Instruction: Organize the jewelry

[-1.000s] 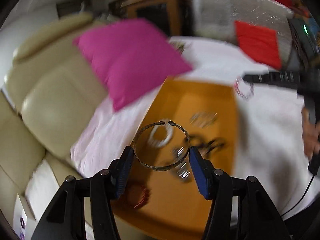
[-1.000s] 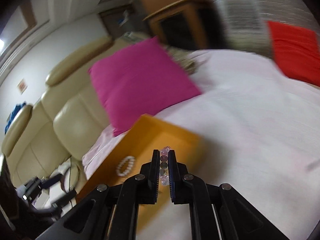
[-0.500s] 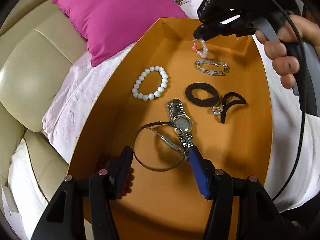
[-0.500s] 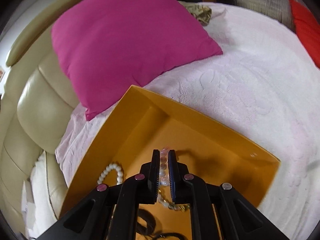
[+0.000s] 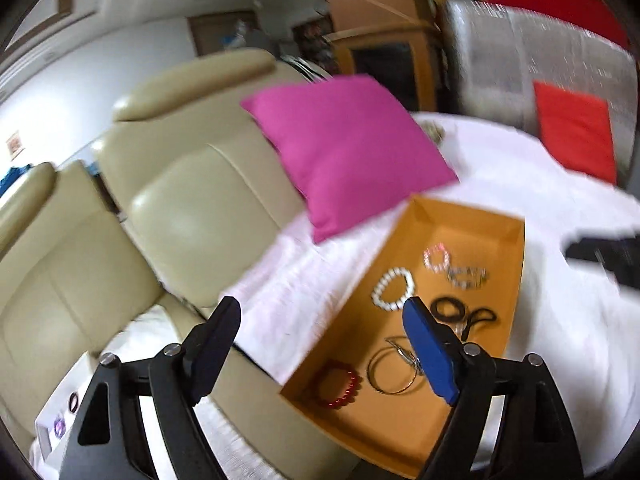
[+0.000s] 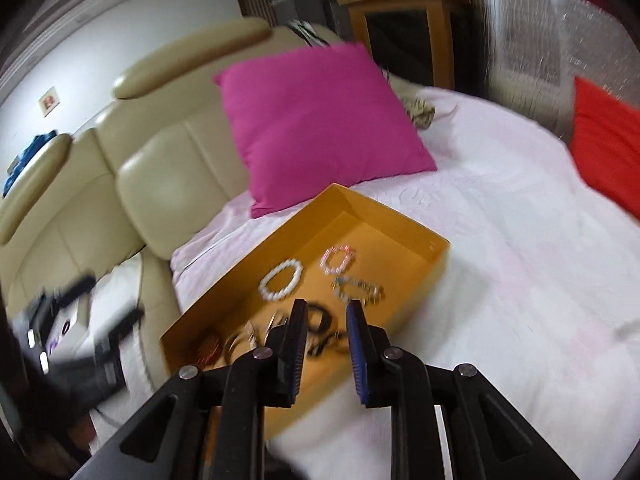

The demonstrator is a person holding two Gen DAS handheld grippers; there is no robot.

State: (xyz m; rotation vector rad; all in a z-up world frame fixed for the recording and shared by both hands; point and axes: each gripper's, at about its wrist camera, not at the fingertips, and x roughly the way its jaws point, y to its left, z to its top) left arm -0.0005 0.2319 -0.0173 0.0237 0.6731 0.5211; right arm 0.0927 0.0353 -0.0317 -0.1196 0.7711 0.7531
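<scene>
An orange tray lies on the white bedspread and holds the jewelry: a white bead bracelet, a pink bead bracelet, a silver bangle, a red bracelet, black hair ties and a mixed bead bracelet. My left gripper is open and empty, raised above the tray's left edge. My right gripper is open and empty above the tray's near side.
A magenta cushion leans behind the tray. A beige leather sofa stands to the left. Red cushions lie at the right. A wooden cabinet stands at the back.
My left gripper let go of the silver bangle into the tray and pulled up and left. My right gripper released the pink bead bracelet into the tray, opened and drew back.
</scene>
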